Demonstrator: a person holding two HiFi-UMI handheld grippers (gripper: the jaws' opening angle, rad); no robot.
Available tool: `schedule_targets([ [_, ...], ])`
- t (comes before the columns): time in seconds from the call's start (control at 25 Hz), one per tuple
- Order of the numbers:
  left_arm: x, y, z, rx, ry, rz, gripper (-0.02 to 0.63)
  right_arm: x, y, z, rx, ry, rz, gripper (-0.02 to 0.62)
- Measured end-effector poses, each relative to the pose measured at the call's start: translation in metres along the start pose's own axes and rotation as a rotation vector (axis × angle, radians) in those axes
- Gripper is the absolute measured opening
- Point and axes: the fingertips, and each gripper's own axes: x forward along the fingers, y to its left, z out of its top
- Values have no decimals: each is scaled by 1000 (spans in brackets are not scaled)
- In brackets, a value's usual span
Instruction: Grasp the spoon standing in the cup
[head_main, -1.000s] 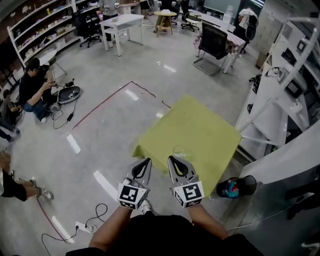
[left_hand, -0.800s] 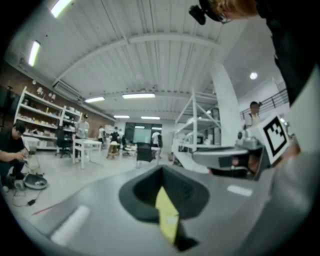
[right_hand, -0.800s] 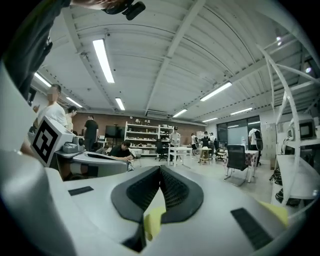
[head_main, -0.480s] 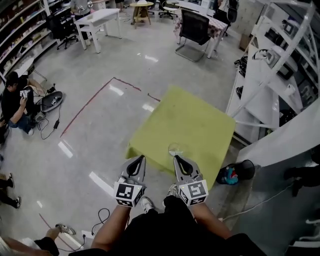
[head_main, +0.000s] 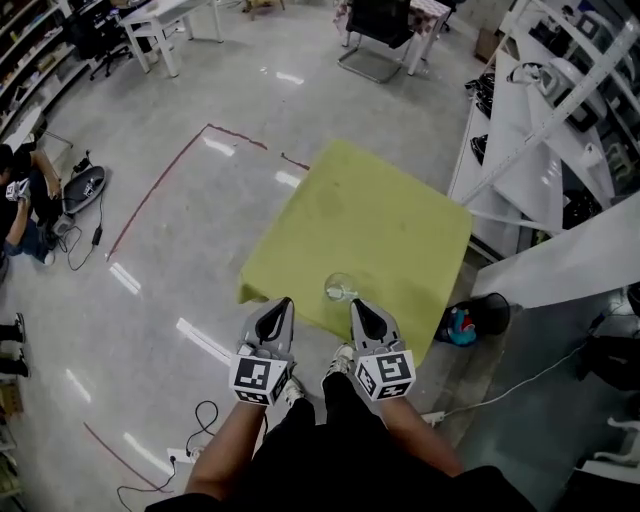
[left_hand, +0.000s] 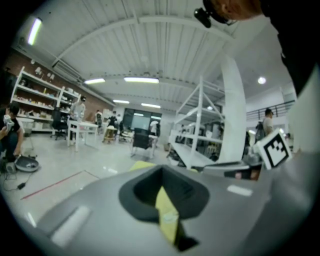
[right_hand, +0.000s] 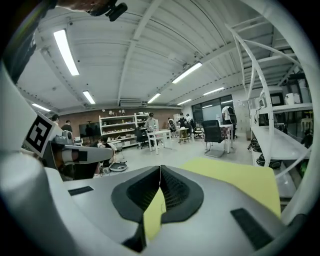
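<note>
Yellow table (head_main: 380, 220) on grey floor (head_main: 200, 230), both grippers closed on nothing.
We hold left gripper (head_main: 283, 303) and right gripper (head_main: 356, 305) near the glass cup (head_main: 340, 289) at the table's near edge; the spoon (head_main: 346, 294) inside is barely discernible.

A lab workshop — white shelving racks (head_main: 560, 110), work tables (head_main: 172, 12), office chair (head_main: 380, 22), glossy concrete floor (head_main: 150, 250).

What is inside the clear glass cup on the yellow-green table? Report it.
Inside the clear glass cup on the yellow-green table, only a pale streak shows, possibly the spoon; too small to confirm. Nothing covers the cup.
</note>
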Motion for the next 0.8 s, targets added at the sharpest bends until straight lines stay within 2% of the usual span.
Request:
schedule_targets([
  [0.24,29,-10,-20,-1,44,-40,6,14,-32,-45,37,90,-32,8],
  [0.44,38,-7,-44,-22,89,-39,6,29,-47,-88,72,178,-65,13],
  [0.56,42,-9,-54,-29,113,-43,6,37,-53,-104,98,212,-73,93],
  [0.8,46,-11,-68,-30,139,-35,6,53,-59,-126,115,254,-57,94],
])
